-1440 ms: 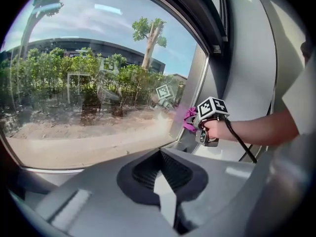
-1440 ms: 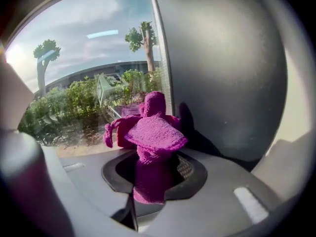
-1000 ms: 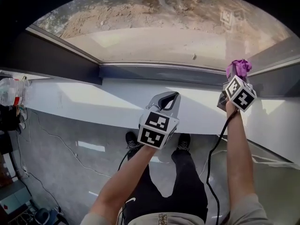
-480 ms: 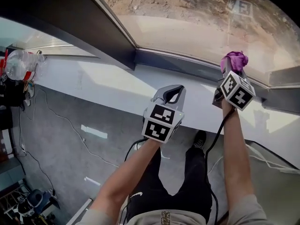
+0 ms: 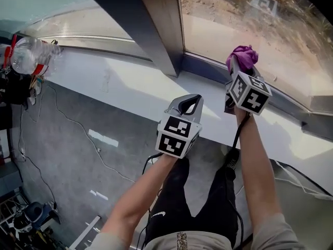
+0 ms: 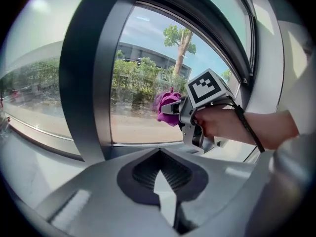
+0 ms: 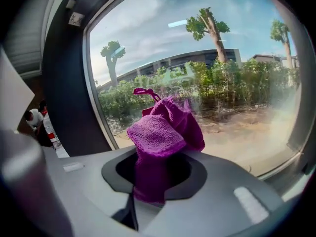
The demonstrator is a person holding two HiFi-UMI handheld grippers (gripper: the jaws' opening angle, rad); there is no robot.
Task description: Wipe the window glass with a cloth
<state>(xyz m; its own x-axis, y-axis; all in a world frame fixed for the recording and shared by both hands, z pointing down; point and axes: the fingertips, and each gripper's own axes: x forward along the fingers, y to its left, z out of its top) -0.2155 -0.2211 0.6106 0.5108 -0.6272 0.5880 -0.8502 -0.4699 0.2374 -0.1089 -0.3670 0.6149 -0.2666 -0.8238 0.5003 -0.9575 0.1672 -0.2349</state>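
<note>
My right gripper (image 5: 234,71) clamps purple cloth (image 5: 242,55); window glass (image 5: 234,20) just ahead. Left gripper (image 5: 188,104) closed, empty, farther back.

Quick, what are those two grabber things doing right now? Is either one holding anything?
Left gripper: closed, with nothing between its jaws.
Right gripper: closed on the purple cloth.

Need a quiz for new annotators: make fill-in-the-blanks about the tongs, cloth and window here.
1. The right tongs are shut on a ___ cloth.
2. The left tongs are shut and hold ___.
3. In the head view, the window's dark post stands to the ___ of the cloth.
Missing words: purple; nothing; left.
</note>
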